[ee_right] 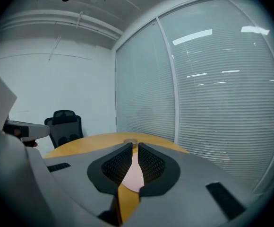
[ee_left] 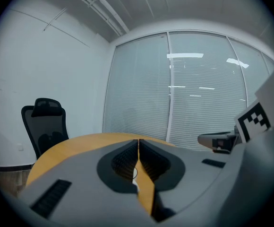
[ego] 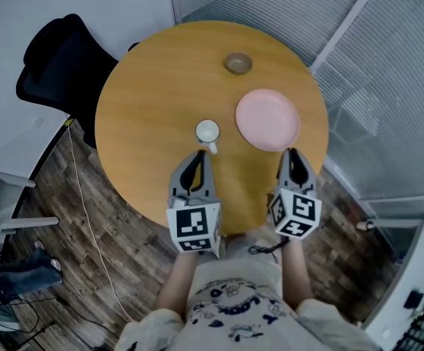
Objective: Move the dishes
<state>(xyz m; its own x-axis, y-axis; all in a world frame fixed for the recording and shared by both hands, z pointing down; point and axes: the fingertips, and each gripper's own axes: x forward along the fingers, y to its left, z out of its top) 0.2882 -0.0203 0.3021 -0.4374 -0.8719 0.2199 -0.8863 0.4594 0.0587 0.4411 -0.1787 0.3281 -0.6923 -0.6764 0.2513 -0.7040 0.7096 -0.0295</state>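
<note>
Head view, white mug [ego: 207, 131], pink plate [ego: 267, 119], brown bowl [ego: 238, 63] on table [ego: 146, 101], left tool [ego: 199, 155] and right tool [ego: 291, 153] closed

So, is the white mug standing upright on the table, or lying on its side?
Upright. In the head view the white mug shows its round open mouth from above, with its base resting on the table.

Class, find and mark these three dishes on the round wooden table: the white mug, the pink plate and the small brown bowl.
white mug [ego: 207, 131]: head view, on the middle of its open top.
pink plate [ego: 267, 119]: head view, on the centre of its flat face.
brown bowl [ego: 238, 63]: head view, on its hollow inside.
</note>
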